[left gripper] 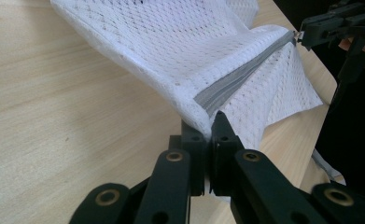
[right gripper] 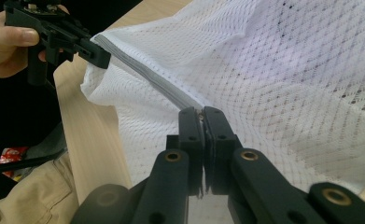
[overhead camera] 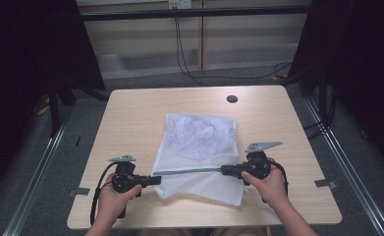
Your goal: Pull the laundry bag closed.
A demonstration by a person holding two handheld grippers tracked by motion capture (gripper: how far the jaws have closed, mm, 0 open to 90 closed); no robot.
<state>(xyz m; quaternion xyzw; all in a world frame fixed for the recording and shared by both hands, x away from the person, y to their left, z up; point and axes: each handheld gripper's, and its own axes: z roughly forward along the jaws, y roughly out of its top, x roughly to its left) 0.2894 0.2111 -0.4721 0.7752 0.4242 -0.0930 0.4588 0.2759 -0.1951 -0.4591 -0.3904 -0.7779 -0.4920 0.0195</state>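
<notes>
A white mesh bag (overhead camera: 199,142) lies on the wooden table (overhead camera: 130,113), its near edge lifted off the top. A grey zipper (overhead camera: 189,171) runs taut along that lifted edge between the two grippers. My left gripper (overhead camera: 157,180) is shut on the zipper's left end, where mesh (left gripper: 171,46) and zipper tape (left gripper: 245,74) run into its jaws (left gripper: 208,123). My right gripper (overhead camera: 224,170) is shut on the zipper's right end (right gripper: 202,112). The right gripper view shows the zipper (right gripper: 147,74) stretching away to the left gripper (right gripper: 98,56). In the left gripper view the right gripper (left gripper: 306,35) pinches the far end.
A round black hole (overhead camera: 232,99) sits near the table's far edge. Bare wood surrounds the bag on the left, right and far sides. Black cables trail over the grey floor behind the table, and dark curtains stand at both sides.
</notes>
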